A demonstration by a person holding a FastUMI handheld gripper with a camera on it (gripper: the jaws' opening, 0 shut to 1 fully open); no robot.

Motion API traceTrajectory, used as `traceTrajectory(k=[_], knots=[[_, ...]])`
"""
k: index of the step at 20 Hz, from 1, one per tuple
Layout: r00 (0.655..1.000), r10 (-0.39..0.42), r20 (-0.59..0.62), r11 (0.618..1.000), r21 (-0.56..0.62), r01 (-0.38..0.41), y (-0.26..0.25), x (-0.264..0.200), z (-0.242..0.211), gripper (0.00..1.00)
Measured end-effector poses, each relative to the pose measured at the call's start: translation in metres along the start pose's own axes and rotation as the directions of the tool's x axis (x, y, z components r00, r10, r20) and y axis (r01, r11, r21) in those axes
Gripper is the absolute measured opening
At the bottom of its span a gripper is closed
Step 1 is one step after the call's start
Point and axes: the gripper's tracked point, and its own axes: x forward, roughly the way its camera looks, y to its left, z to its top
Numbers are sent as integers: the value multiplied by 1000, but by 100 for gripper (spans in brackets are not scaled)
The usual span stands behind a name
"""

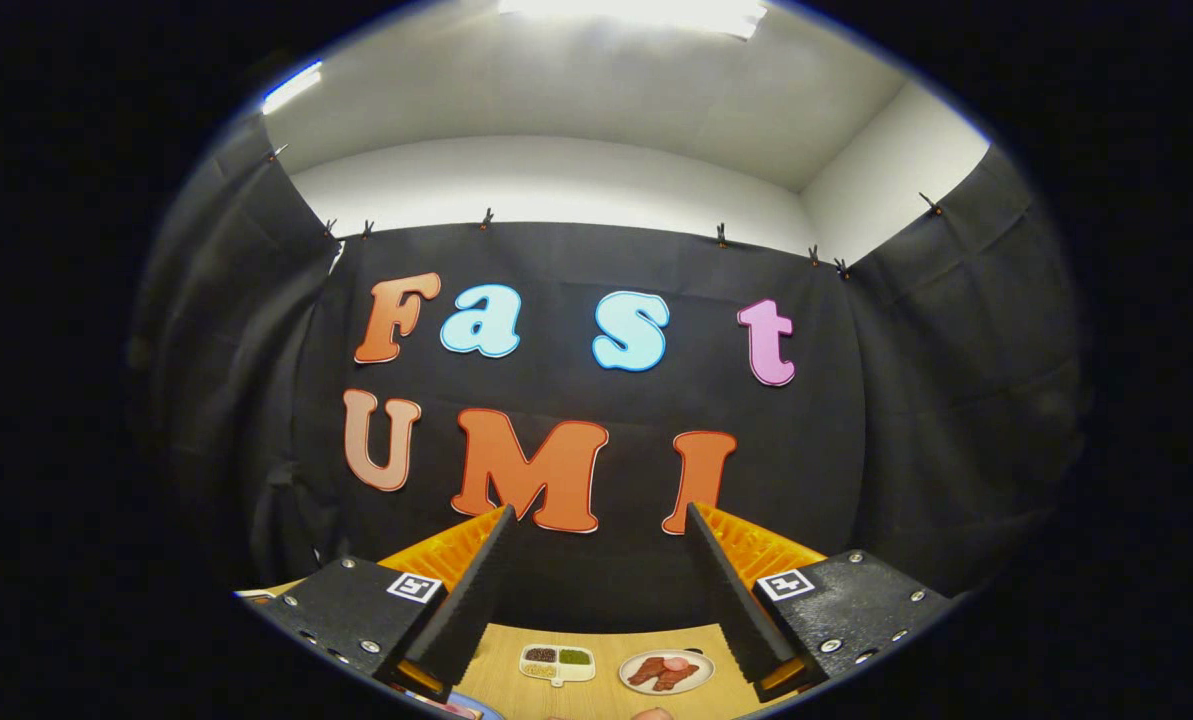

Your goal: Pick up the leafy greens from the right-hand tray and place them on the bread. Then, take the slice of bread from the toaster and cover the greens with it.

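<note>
Holding wide apart, the gripper (pixel 596 520) has its two fingers (pixel 476 590) released with nothing between them; their foam faces point at the booth wall, well above the wooden table (pixel 606 690).

Below and between the finger bases, on the table:
- a small white divided tray (pixel 557 662), nearer the left finger, with three compartments. One holds something dark, one something green, a third something pale. Too small to say what each is.
- a round plate (pixel 666 671), nearer the right finger, carrying reddish-brown slices, probably meat.

Task's thing: the leafy greens are most likely the green patch (pixel 575 657) in the tray's right-hand compartment, but I cannot confirm it is leaf. Its orientation and long axis cannot be read at this size; it shows as a compact blob filling its compartment. The tray itself runs crosswise to the fingers.

Bread and toaster: not located from this pose. A pale rounded edge just below the plate may be something; cannot tell.

Judgement on step: approach has not begun; the gripper is high and aimed level, not down.

To do it well:
- tip the fingers down toward the table first, so the tray sits ahead of the tips.
- keep the jaws wide until they straddle the green compartment only.
- come in from above, avoiding the compartment walls and neighbouring fillings.
- close gently; leaves crush and slip.
</note>
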Motion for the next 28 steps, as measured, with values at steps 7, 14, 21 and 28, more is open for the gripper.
traceTrajectory(k=[7,14,21,28], knots=[[994,9,-113,1000,-9,-10,1,7,-53,99],[954,18,-300,1000,-18,-25,-3,8,-130,99],[845,64,-532,998,19,-64,2,-6,-235,99],[664,89,-743,995,42,-86,6,-34,-331,98]])
